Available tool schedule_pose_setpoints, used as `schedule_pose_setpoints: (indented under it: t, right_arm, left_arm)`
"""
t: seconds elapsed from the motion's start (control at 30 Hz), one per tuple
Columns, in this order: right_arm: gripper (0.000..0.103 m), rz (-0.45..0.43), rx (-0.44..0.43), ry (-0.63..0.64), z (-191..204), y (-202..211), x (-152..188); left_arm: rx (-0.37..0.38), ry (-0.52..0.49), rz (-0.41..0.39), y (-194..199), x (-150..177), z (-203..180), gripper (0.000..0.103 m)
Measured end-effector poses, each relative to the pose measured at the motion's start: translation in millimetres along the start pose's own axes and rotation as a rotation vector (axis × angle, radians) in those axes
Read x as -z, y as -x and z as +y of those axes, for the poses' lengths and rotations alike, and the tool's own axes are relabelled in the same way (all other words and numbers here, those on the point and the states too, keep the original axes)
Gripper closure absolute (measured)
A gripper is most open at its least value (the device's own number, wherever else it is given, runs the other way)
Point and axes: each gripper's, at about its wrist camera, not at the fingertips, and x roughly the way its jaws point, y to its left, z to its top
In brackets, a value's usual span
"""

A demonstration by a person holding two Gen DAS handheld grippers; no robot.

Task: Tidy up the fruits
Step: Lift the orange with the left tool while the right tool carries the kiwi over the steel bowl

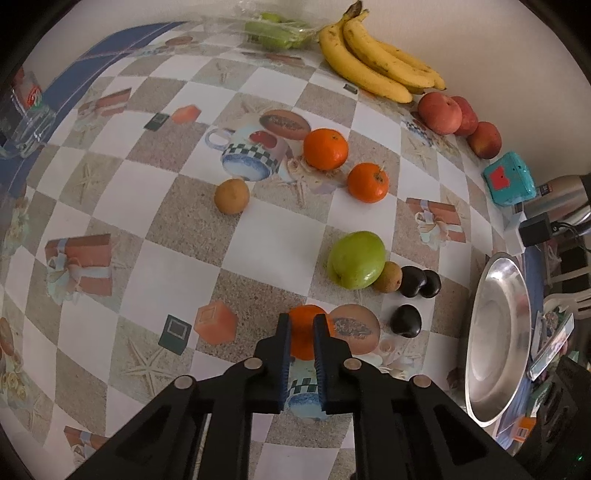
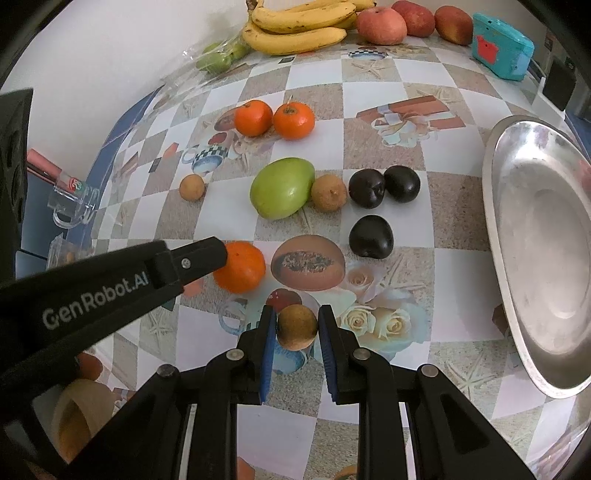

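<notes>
Meanwhile left gripper (image 1: 302, 325) clasps an orange (image 1: 308, 332), right gripper (image 2: 297, 325) a brown fruit (image 2: 296, 326), dark plums (image 2: 370, 230) ahead.

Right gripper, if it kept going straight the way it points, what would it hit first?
Probably the small brown fruit already between the right gripper's fingers; beyond that, bare tablecloth, though depth is unclear.

orange (image 1: 303, 338) partly hidden by left claw (image 1: 302, 325), bananas (image 2: 301, 26) cropped

Bananas (image 1: 373, 62) behind tangerines (image 1: 325, 148), plate (image 1: 496, 343) rightward.
</notes>
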Motion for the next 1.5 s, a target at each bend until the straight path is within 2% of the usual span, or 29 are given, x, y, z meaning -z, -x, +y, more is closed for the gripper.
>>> schedule_pose_setpoints:
  t: [0.2,0.27,0.33,0.43,0.87,1.5]
  right_arm:
    - [0.079,-0.011,0.006,-0.03,-8,4,0]
    - [0.079,-0.013,0.004,-0.039,-12,6,0]
    - [0.079,-0.015,0.007,-0.046,-13,6,0]
    - [0.079,-0.014,0.01,-0.046,-14,6,0]
    - [0.079,-0.006,0.018,-0.047,-13,3,-1]
    - [0.079,-0.012,0.02,-0.056,-15,5,-1]
  left_arm:
    - [0.018,0.039,0.01,-1,-3,8,0.089]
    - [0.022,0.039,0.015,-2,-3,8,0.085]
    - [0.017,0.032,0.016,-2,-3,6,0.075]
    - [0.015,0.018,0.021,-5,-2,3,0.069]
    - [0.09,0.007,0.062,-15,-1,-6,0.069]
    - [0.126,0.021,0.091,-24,-1,-9,0.07]
